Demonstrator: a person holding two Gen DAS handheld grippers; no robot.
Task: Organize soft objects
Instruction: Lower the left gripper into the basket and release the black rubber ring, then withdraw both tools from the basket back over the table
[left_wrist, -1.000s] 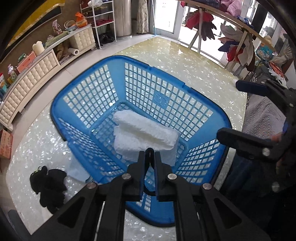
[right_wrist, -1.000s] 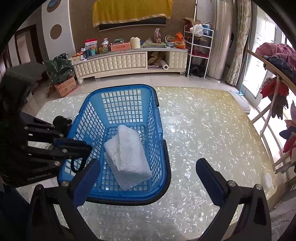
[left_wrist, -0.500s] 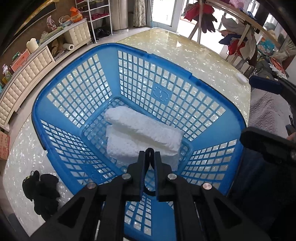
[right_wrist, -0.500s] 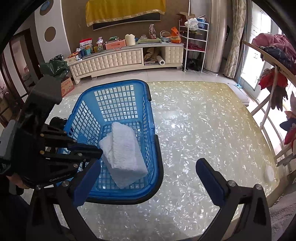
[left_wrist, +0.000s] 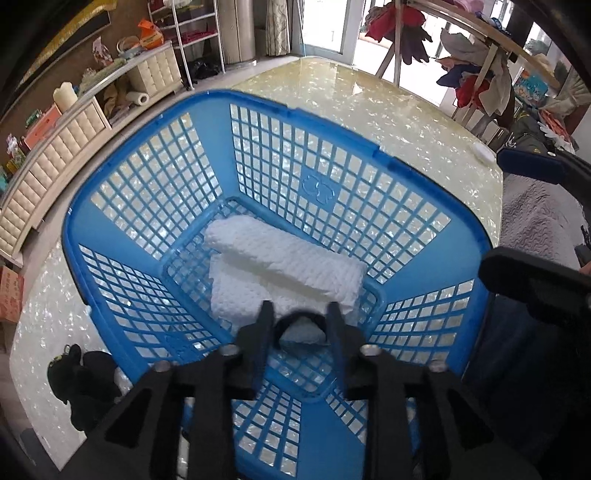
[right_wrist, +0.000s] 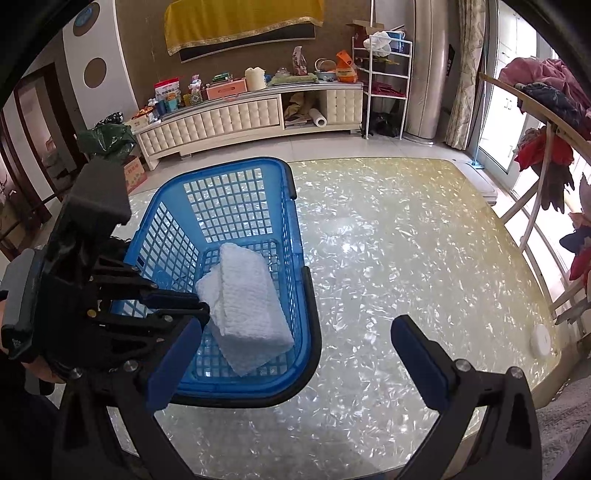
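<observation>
Left tongs (left_wrist: 300, 320) over the near end of the blue basket (left_wrist: 424, 173), jaws parted a moderate gap. A small pale-blue soft item (left_wrist: 304, 334) sits between the fingers with a dark loop arching over it — can't tell if the pads touch it or if it lies loose on the basket floor.

White folded towel (left_wrist: 284, 266) lies on the basket floor, just ahead of the left fingertips. In the right wrist view the towel (right_wrist: 247, 295) runs lengthwise, its near end close to the near wall and toward the right-side wall; the far half of the floor is bare grid.

Right tongs (right_wrist: 295, 354) spread wide, holding nothing. Its left finger (right_wrist: 173, 365) overlaps the basket's near rim (right_wrist: 240, 400) in view; the right finger hangs over bare counter (right_wrist: 406, 240).

Basket (right_wrist: 295, 295) stands on the left part of the counter, its left rim close to the counter's left edge. Right of the basket — broad open counter out to the far and right edges, only a small white disc (right_wrist: 540, 338) near the right edge.

Black soft item (left_wrist: 79, 380) lies on the counter outside the basket's left wall, near that counter edge.
</observation>
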